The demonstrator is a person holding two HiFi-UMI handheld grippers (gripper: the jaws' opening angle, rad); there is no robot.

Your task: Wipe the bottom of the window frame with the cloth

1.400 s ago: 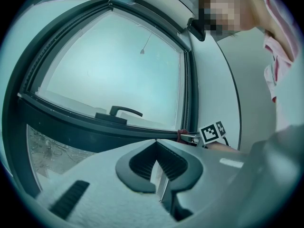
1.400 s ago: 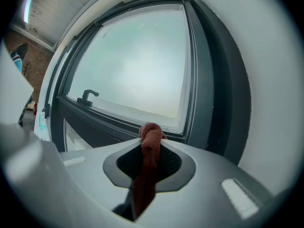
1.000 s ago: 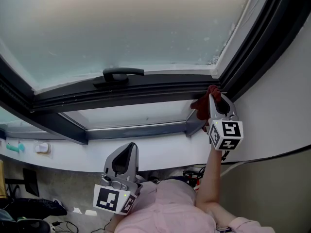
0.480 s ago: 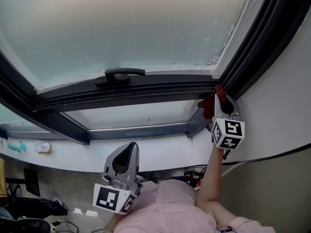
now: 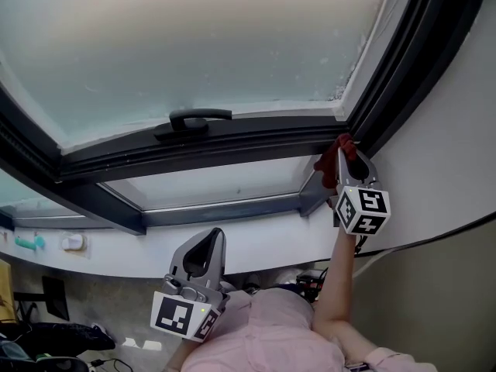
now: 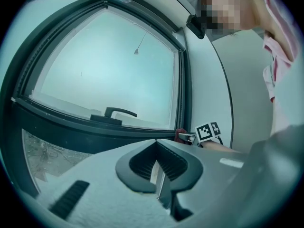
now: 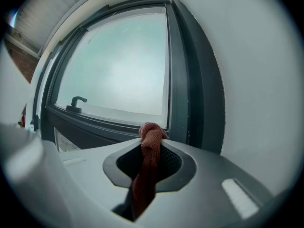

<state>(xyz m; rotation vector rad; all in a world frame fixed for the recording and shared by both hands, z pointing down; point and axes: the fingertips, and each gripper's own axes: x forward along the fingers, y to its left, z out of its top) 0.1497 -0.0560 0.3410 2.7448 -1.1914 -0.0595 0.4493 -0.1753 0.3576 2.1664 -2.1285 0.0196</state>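
The dark window frame (image 5: 232, 142) spans ahead of both grippers. The left gripper (image 5: 203, 248) hangs low and well short of it, its jaws together on nothing. The right gripper (image 5: 346, 152) clamps the red cloth (image 7: 148, 151). The cloth runs lengthwise between the fingers, and its bunched tip pokes past the fingertips at the frame's bottom right corner, seemingly touching it.

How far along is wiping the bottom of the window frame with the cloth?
Done: the right gripper has the red cloth clamped. In hand: the cloth is at the right-hand corner of the bottom frame rail. Left: the run of rail past the handle toward the left; whether any of it is already wiped cannot be told. The left gripper hangs low, shut and empty.
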